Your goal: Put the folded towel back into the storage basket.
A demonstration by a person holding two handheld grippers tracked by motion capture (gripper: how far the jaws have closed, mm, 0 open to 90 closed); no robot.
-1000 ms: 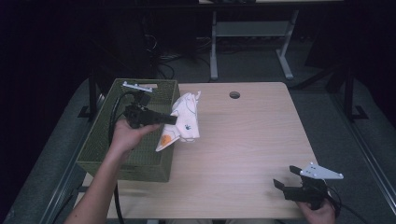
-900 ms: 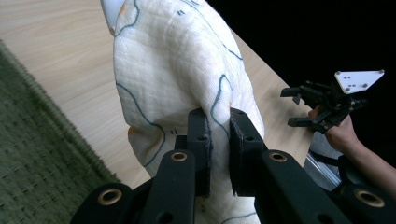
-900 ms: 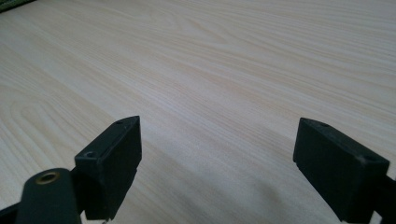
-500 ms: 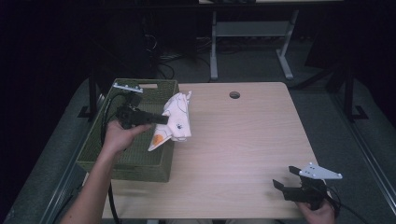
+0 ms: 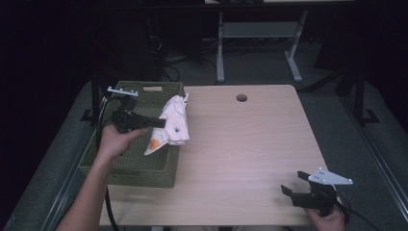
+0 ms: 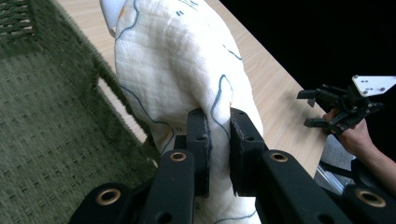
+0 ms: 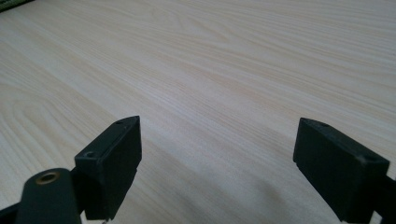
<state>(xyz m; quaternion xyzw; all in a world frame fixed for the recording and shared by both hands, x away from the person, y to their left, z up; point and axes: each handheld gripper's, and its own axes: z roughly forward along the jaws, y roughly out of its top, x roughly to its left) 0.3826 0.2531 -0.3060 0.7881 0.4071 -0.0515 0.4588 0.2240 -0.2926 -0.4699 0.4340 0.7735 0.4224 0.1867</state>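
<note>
Above the near rim of the green woven basket (image 5: 144, 168), a white patterned cloth (image 5: 172, 126) is clamped in the left hand-held gripper (image 6: 218, 140), hanging free so it can be lowered inside. The right hand-held gripper (image 5: 294, 185) is held with jaws apart over the counter (image 5: 250, 144). Since earlier, the cloth has been carried leftward toward the basket.

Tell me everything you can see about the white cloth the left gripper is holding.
The cloth is a soft, white, waffle-textured fabric with thin blue line drawings, small dark marks and an orange patch near its lower corner. It hangs bunched and folded, lifted over the right rim of the green woven basket, partly above the wooden table. The left gripper is shut on a pinched fold of it. Whether its lower end touches the basket rim cannot be told.
</note>
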